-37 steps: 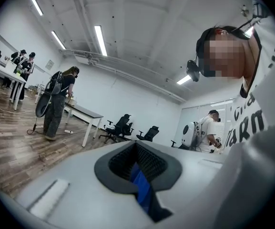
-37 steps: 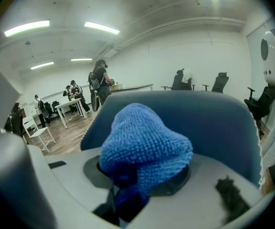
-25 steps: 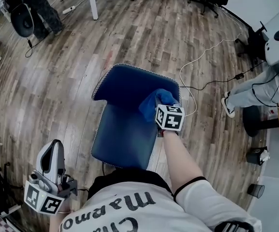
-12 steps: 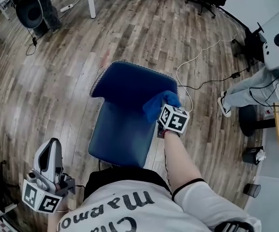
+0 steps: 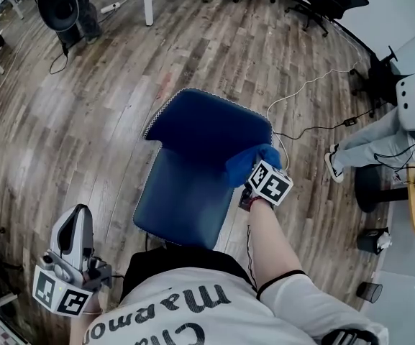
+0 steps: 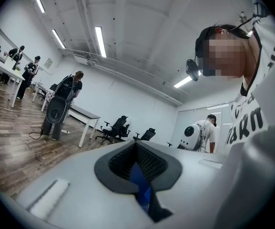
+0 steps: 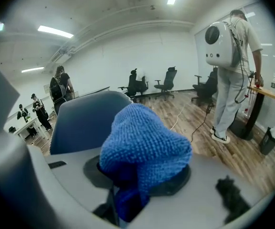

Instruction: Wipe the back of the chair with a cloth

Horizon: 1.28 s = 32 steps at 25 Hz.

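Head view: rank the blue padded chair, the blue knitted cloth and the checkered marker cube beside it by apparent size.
1. blue padded chair
2. blue knitted cloth and checkered marker cube look alike, cube nearer camera; unranked
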{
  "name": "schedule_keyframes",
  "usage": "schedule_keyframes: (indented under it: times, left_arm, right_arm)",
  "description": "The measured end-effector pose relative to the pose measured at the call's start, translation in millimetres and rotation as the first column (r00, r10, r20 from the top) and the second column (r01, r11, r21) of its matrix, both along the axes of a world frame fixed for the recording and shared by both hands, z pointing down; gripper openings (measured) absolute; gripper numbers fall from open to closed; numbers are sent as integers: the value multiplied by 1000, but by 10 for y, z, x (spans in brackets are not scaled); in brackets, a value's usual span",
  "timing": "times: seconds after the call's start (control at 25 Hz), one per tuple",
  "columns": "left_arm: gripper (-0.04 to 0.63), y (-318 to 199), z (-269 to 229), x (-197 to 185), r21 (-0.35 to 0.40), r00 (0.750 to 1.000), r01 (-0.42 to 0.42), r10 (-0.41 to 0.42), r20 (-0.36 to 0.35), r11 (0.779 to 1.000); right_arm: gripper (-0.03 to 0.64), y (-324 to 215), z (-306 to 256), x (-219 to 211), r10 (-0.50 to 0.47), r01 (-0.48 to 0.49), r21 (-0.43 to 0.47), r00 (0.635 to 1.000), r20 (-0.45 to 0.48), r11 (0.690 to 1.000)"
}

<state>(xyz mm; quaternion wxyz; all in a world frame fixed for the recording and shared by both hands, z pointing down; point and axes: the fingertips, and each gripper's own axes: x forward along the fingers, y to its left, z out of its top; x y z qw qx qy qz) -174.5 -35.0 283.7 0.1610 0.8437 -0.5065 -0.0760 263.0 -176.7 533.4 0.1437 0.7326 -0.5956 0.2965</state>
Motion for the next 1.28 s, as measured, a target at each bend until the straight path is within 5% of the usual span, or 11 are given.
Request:
schedule_keyframes:
  times: [0.24, 0.48, 0.76, 1.04, 1.28]
  left_arm:
    - [8, 103, 9, -96, -5, 1000, 16, -16, -5, 1000]
    - [8, 241, 21, -246, -15, 998, 55, -55, 8, 998]
    - [8, 456, 134, -577, -60, 986, 167, -165, 36, 984]
    - [8, 618, 144, -908, -79, 959, 282, -278, 55, 956]
    - [8, 592, 196, -942, -91, 949, 314, -309, 62, 945]
  right_arm:
    - [153, 84, -54, -35, 41, -41, 7, 999, 27, 999]
    - [153, -203, -72, -801, -141, 137, 55, 987, 73, 989]
    - [156, -713, -136, -1890, -338, 328, 92, 934, 118, 940]
    - [156, -1018, 4, -2554, -435, 432, 50, 891, 129, 900]
    - [160, -1125, 135, -2651, -415, 414, 41, 896, 162, 910]
